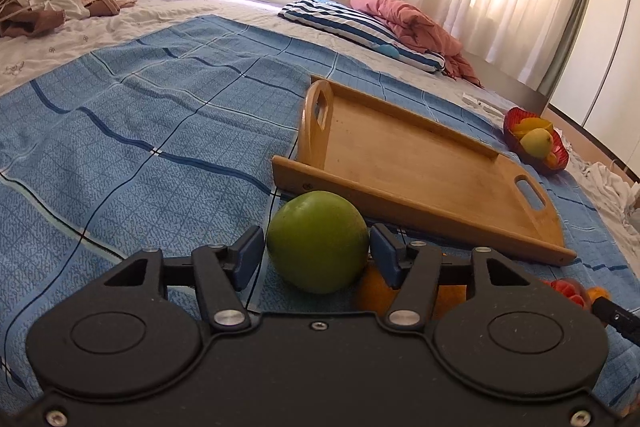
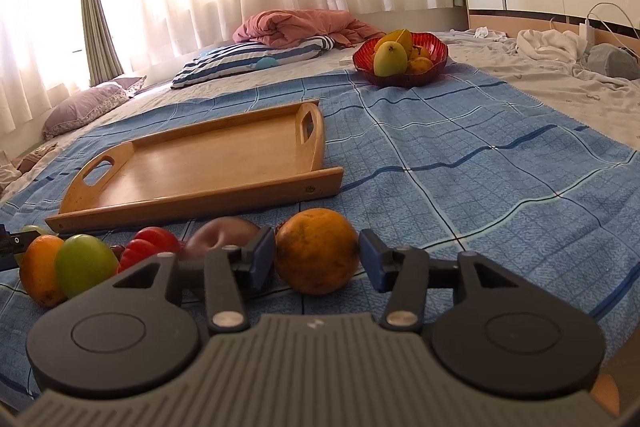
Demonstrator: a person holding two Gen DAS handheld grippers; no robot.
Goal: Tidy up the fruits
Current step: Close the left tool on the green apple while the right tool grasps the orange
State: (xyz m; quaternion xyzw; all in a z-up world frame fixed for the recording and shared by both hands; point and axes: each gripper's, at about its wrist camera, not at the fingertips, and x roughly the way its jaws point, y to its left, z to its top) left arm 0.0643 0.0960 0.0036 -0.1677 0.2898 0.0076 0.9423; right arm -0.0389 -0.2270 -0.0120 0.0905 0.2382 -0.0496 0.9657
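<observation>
Green apple (image 1: 318, 241) sits between the spread jaws of the left gripper (image 1: 316, 255); neither pad visibly presses it, and a gap shows on the left side. Right gripper (image 2: 318, 257) jaws stand spread around an orange (image 2: 317, 251), a gap showing at its right pad. Both fruits rest on the blue checked blanket (image 2: 460, 163), near its front edge, just before the bare wooden tray (image 2: 200, 163). A red fruit bowl (image 2: 400, 57) stands at the blanket's far edge.
</observation>
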